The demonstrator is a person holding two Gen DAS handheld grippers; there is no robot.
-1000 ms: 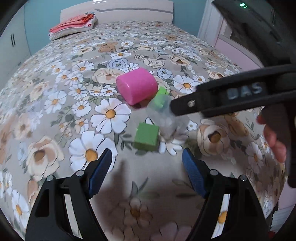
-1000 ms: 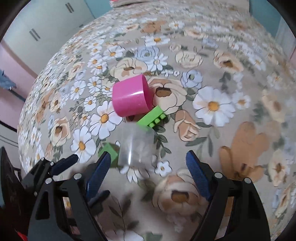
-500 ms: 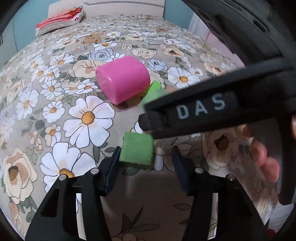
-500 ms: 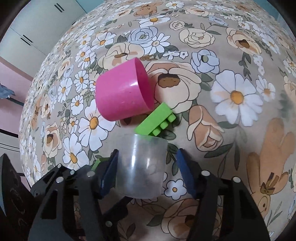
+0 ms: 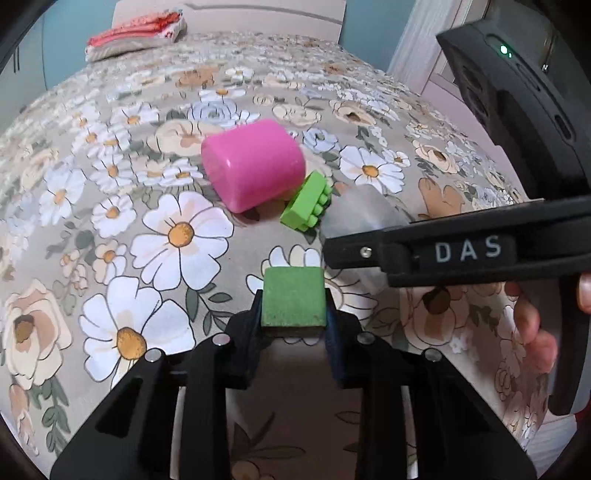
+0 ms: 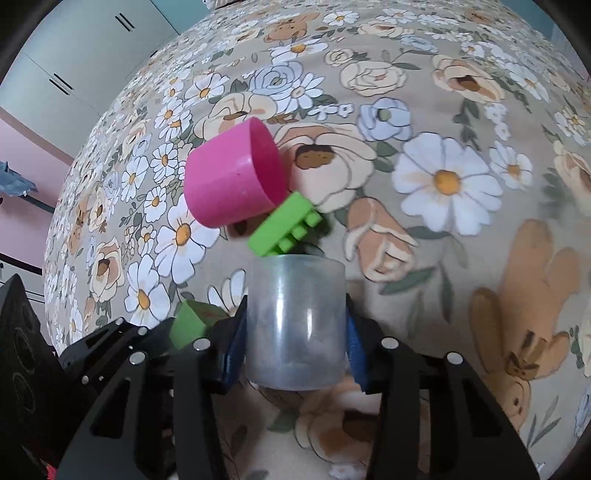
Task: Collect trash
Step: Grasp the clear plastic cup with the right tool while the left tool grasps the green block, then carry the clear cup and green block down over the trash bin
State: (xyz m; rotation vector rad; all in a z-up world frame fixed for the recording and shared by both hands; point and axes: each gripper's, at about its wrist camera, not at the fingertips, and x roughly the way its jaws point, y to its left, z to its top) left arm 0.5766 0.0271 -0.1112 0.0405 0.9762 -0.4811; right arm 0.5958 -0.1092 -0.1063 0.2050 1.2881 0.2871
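On the floral bedspread [image 5: 110, 206] my left gripper [image 5: 293, 317] is shut on a dark green cube [image 5: 293, 297]. My right gripper [image 6: 295, 343] is shut on a clear plastic cup [image 6: 295, 321], which also shows in the left wrist view [image 5: 360, 214] behind the right gripper's black finger [image 5: 443, 254]. A pink cup [image 5: 253, 170] lies on its side just beyond, also in the right wrist view [image 6: 229, 181]. A light green studded brick [image 5: 306, 208] rests against it, also in the right wrist view [image 6: 282, 225]. The cube [image 6: 188, 325] and the left gripper show at the lower left.
Folded red and white cloth [image 5: 136, 35] lies at the far head of the bed by the headboard. A pink wall and white door frame [image 5: 417, 44] stand to the right. Pale cupboard doors [image 6: 74, 66] stand beyond the bed's left side.
Both grippers moved forward and closed: the left one onto the dark green cube, the right one onto the clear cup. The pink cup and the brick stayed where they were.
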